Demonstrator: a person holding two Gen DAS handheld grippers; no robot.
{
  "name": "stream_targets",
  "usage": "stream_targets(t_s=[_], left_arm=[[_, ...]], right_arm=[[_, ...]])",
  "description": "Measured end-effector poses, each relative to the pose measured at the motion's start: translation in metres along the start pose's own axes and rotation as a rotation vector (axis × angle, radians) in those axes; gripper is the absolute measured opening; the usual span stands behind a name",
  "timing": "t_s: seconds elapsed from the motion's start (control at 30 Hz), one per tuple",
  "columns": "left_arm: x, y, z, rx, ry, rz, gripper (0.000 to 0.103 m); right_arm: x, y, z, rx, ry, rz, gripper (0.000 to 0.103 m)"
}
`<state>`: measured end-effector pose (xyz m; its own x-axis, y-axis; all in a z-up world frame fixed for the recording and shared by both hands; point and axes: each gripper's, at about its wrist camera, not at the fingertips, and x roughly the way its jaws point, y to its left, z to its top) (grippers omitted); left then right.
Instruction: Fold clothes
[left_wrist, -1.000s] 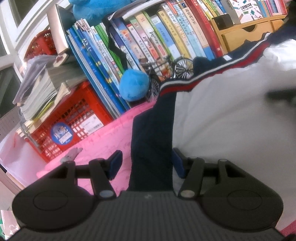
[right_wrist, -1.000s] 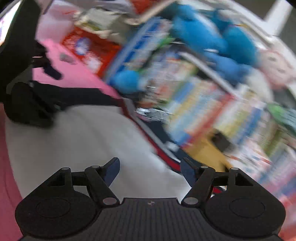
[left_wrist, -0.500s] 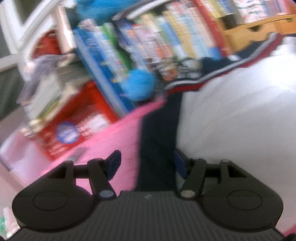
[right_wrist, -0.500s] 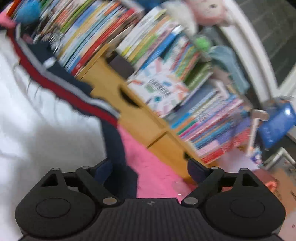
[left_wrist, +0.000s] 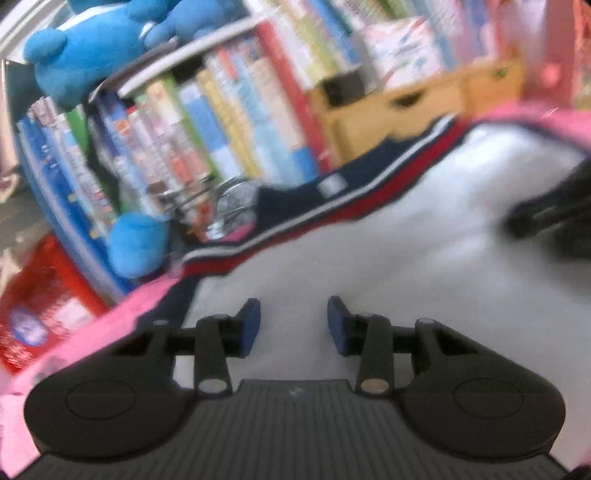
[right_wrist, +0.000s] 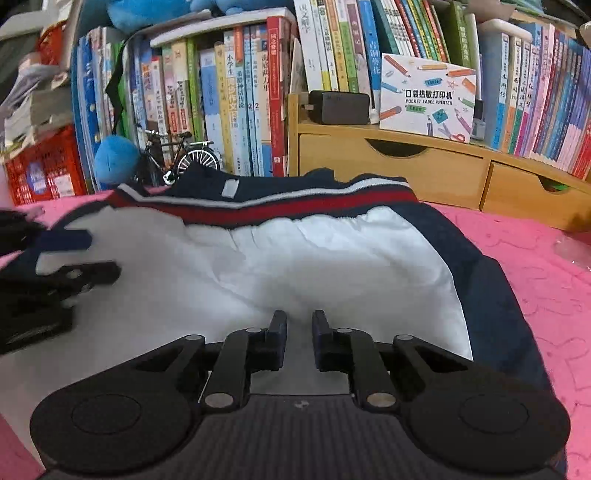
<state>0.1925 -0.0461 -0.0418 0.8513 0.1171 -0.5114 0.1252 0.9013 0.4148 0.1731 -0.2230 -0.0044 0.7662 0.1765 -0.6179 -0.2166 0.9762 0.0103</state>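
Pink cover (right_wrist: 535, 280) is spreading under everything. The garment (right_wrist: 295, 266), white body with navy sides and a red-white-navy band, is lying flat on it, directly ahead of and under both tongs, band at the far end.

Left tongs (left_wrist: 293, 323) are hanging over the white panel, jaws parted, gripping nothing. Right tongs (right_wrist: 299, 334) are sitting low on the near white fabric, jaws nearly together with a slit between; whether cloth is pinched in there, cannot tell.

Risks, as judgement: the fabric is looking thin and slippery, so a shallow pinch could be slipping out mid-fold. Uneven grabs by the two tongs could be skewing the fold line, and the wrinkles under the band could be getting locked in. The left view is blurring, so aim there is uncertain.

Around, beyond the tongs: book row (right_wrist: 236, 103), wooden drawer unit (right_wrist: 391, 162), red crate (right_wrist: 40, 166) far left, blue plush ball (right_wrist: 114, 158), bicycle model (right_wrist: 177, 155) touching or just behind the band's far edge, so a lifted hem could be snagging it.
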Motion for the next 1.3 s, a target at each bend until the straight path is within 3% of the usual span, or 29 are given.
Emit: stream_targets(t_s=[0.1, 0.17, 0.23, 0.3, 0.37, 0.4, 0.47, 0.53, 0.57, 0.7, 0.8, 0.87, 0.93, 1.1, 1.17, 1.3], left_arm=[[0.023, 0.029, -0.015, -0.035, 0.034, 0.125, 0.044], [0.039, 0.05, -0.025, -0.081, 0.09, 0.19, 0.057], [0.042, 0.066, -0.029, -0.133, 0.107, 0.182, 0.065], [0.039, 0.077, -0.033, -0.163, 0.115, 0.171, 0.065], [0.022, 0.082, -0.037, -0.18, 0.063, 0.153, 0.05], [0.007, 0.087, -0.038, -0.18, 0.011, 0.136, 0.05], [-0.033, 0.101, -0.045, -0.143, -0.112, 0.048, 0.051], [-0.073, 0.101, -0.054, -0.049, -0.208, -0.062, 0.054], [-0.091, 0.098, -0.057, 0.008, -0.235, -0.106, 0.055], [-0.139, 0.051, -0.068, 0.235, -0.25, -0.226, 0.055], [-0.153, 0.018, -0.075, 0.34, -0.262, -0.299, 0.055], [-0.155, -0.002, -0.079, 0.392, -0.268, -0.332, 0.055], [-0.151, -0.018, -0.08, 0.435, -0.275, -0.338, 0.057], [-0.123, -0.033, -0.075, 0.43, -0.248, -0.258, 0.059], [-0.118, -0.033, -0.071, 0.403, -0.248, -0.23, 0.051], [-0.119, -0.022, -0.06, 0.339, -0.257, -0.272, 0.033]], right_arm=[[-0.003, 0.005, -0.006, -0.062, -0.01, -0.019, 0.014], [-0.004, 0.005, -0.007, -0.072, -0.009, -0.023, 0.015], [-0.004, 0.005, -0.008, -0.083, -0.009, -0.027, 0.015], [-0.001, 0.007, -0.008, -0.095, -0.009, -0.031, 0.017], [0.0, 0.007, -0.008, -0.112, -0.015, -0.032, 0.018], [-0.003, 0.008, -0.009, -0.132, -0.026, -0.033, 0.02], [-0.025, 0.016, -0.015, -0.226, -0.086, -0.043, 0.032], [-0.061, 0.027, -0.03, -0.347, -0.184, -0.013, 0.059], [-0.069, 0.033, -0.038, -0.414, -0.179, 0.009, 0.062], [-0.097, 0.059, -0.072, -0.68, -0.156, 0.097, 0.061], [-0.116, 0.079, -0.096, -0.862, -0.143, 0.154, 0.054], [-0.111, 0.085, -0.096, -0.853, -0.159, 0.138, 0.053], [-0.106, 0.084, -0.085, -0.807, -0.165, 0.129, 0.045], [-0.105, 0.076, -0.059, -0.684, -0.196, 0.118, 0.042], [-0.11, 0.071, -0.056, -0.667, -0.199, 0.131, 0.042], [-0.118, 0.088, -0.078, -0.871, -0.226, 0.098, 0.043]])
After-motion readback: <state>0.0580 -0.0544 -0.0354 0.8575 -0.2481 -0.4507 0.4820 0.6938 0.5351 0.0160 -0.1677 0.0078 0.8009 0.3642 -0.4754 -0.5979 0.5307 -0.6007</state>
